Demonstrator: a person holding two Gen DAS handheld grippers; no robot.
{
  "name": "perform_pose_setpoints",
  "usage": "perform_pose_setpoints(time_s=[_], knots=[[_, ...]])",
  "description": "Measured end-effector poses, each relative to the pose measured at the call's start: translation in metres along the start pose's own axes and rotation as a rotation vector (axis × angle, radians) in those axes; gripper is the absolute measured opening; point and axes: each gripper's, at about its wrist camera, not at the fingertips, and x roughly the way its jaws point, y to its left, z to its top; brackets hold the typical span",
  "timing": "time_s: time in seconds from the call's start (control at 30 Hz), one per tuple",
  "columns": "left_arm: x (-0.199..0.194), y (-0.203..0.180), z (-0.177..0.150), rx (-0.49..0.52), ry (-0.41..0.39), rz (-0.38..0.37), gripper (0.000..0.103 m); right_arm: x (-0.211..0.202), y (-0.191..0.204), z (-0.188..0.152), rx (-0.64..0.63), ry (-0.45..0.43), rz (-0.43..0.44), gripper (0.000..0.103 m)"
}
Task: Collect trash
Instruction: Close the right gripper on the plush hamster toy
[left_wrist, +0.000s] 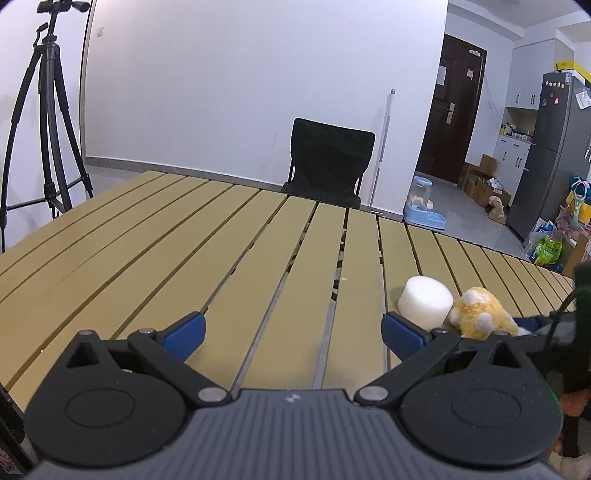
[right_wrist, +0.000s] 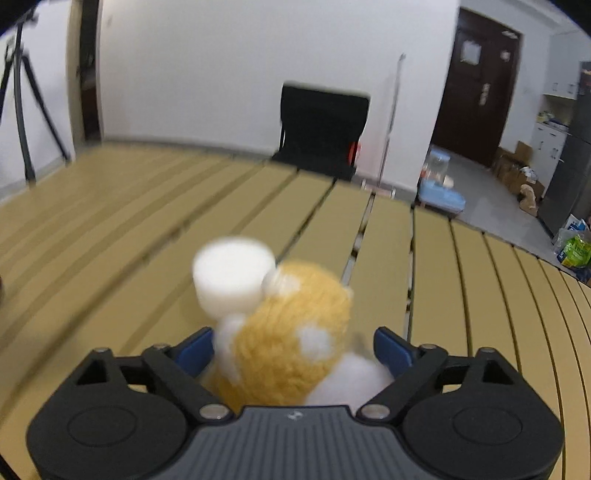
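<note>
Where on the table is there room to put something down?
The table is bare all along its left side, from the tripod corner to the chair, and between the left gripper jaws. It is crowded only near the right, where the white foam puck touches the plush toy.

left tool (left_wrist: 291, 332): jaws wide, nothing between | right tool (right_wrist: 293, 349): jaws wide, tilted downward

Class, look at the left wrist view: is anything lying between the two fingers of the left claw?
No: the left claw stands open over bare table slats, while the white foam block and plush toy lie off to its right.
</note>
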Motion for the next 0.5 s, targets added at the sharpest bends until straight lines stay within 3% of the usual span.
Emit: perform_pose_setpoints(time_s=[0.07,0.1,0.13,0.33,0.5], knots=[[0.002,0.001,0.001,-0.005,0.003,-0.002,0.103,0.005,-0.003,-0.002,0.017,-0.003,0.017,0.084],[0.003,-0.001,0.002,-0.006,0.004,-0.003,0.103,0.006,-0.007,-0.001,0.037,-0.001,0.027,0.074],[0.003,-0.001,0.002,-0.007,0.005,-0.003,0.103,0.005,-0.01,-0.001,0.054,-0.003,0.038,0.07],[0.004,-0.004,0.001,-0.002,0.019,-0.006,0.103,-0.009,-0.019,-0.01,0.096,-0.053,0.032,0.066],[0.006,-0.021,0.004,0.034,0.019,-0.013,0.103,-0.029,-0.05,-0.011,0.194,-0.106,0.031,0.066]])
